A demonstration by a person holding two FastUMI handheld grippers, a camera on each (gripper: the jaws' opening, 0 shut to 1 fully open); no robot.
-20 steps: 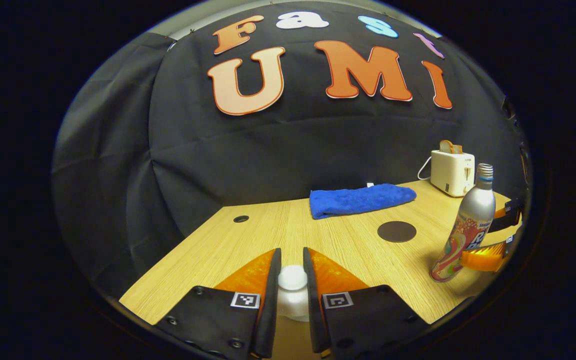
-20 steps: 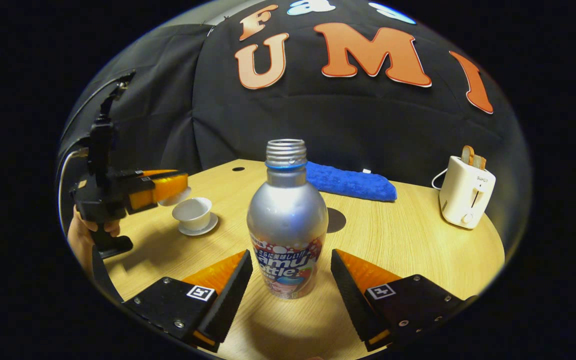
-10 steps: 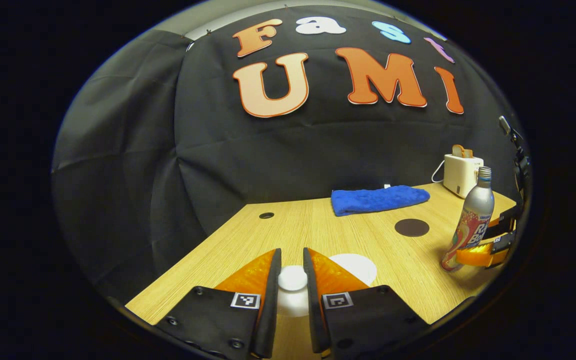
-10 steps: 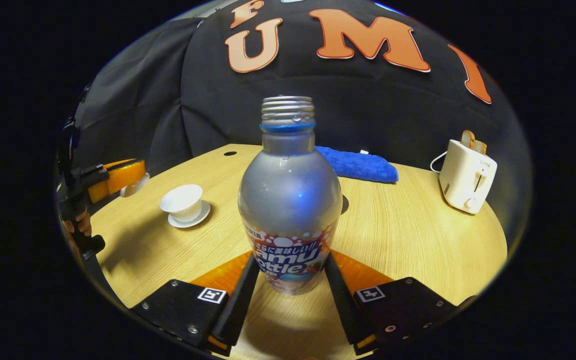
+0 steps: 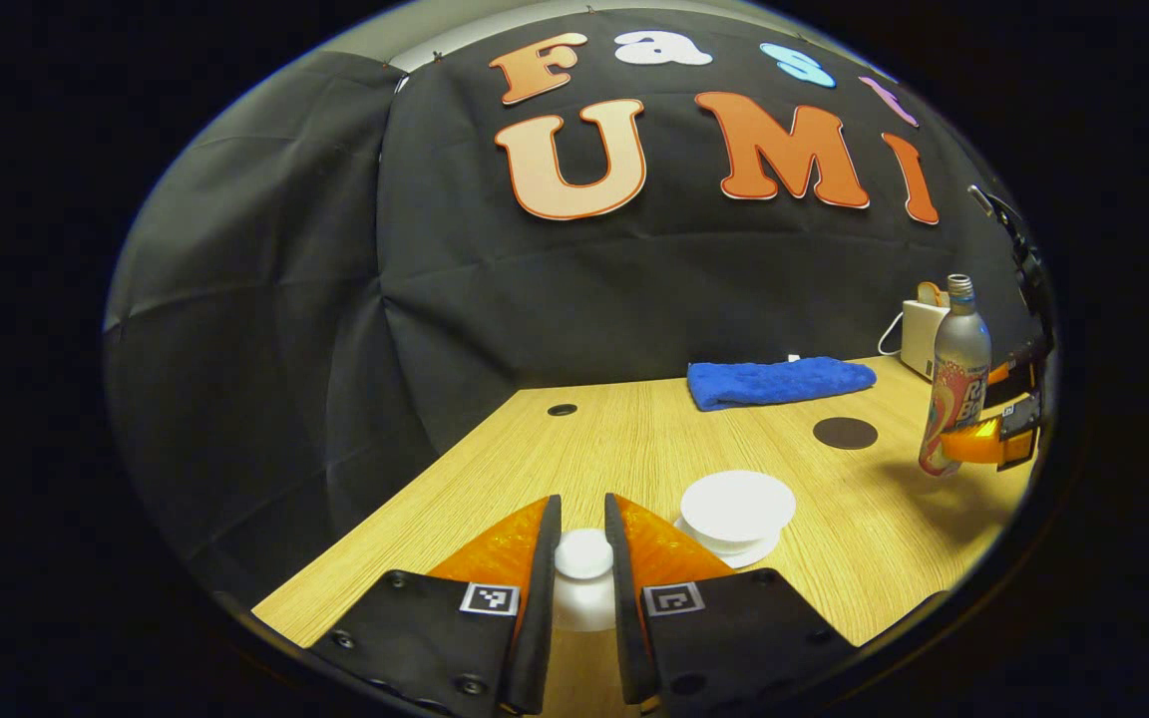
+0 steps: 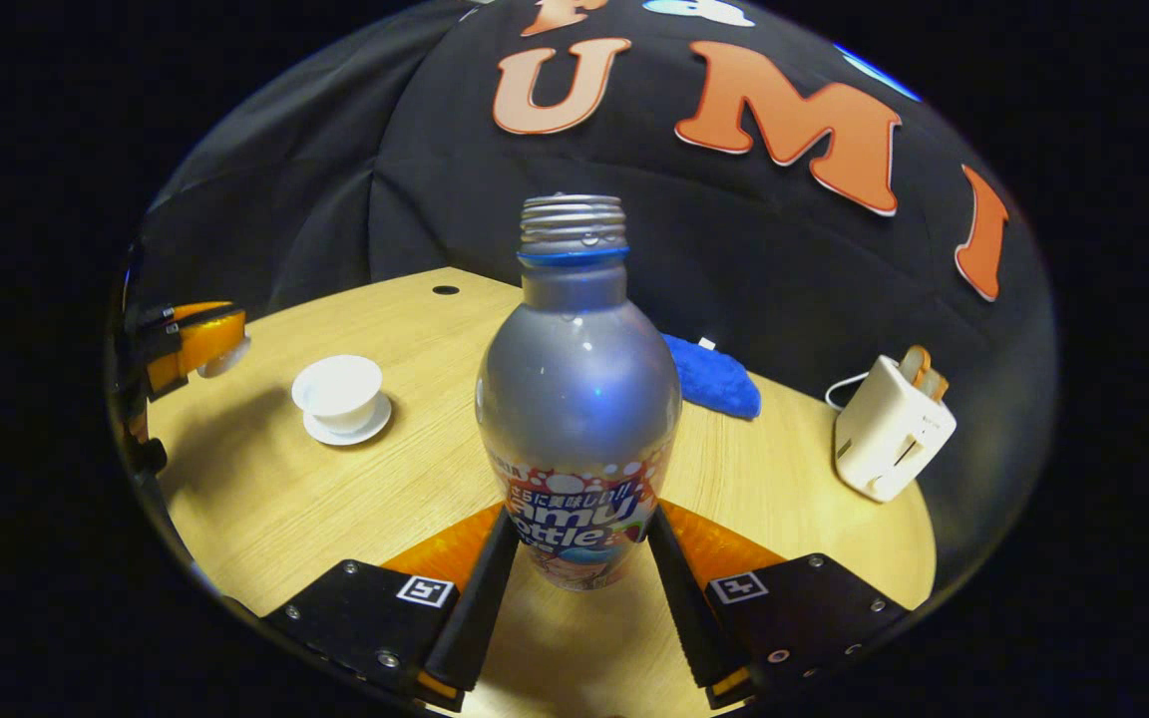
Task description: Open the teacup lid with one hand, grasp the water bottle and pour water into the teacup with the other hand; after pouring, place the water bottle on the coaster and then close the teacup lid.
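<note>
Left gripper (image 5: 582, 558) clamped narrow on the white knob of the teacup lid (image 5: 583, 583), both fingers pressed to its sides, lid held above the wooden table (image 5: 614, 449). Open teacup (image 5: 737, 507) on its saucer at 2 o'clock, just beside the fingertips. Dark round coaster (image 5: 845, 433) farther out at 2 o'clock, bare. Blue towel (image 5: 779, 383) beyond it near the back wall. Toaster (image 5: 919, 329) at 3 o'clock, partly behind the bottle.

Right gripper (image 6: 574, 543) closed on the lower body of the water bottle (image 6: 577, 399), fingers on both sides of the label. Bottle uncapped, upright, base appeared raised clear of the table. Teacup (image 6: 339, 391) at 10 o'clock, well apart from the bottle. Left gripper (image 6: 191, 337) with lid at 9 o'clock, off to the cup's side
</note>
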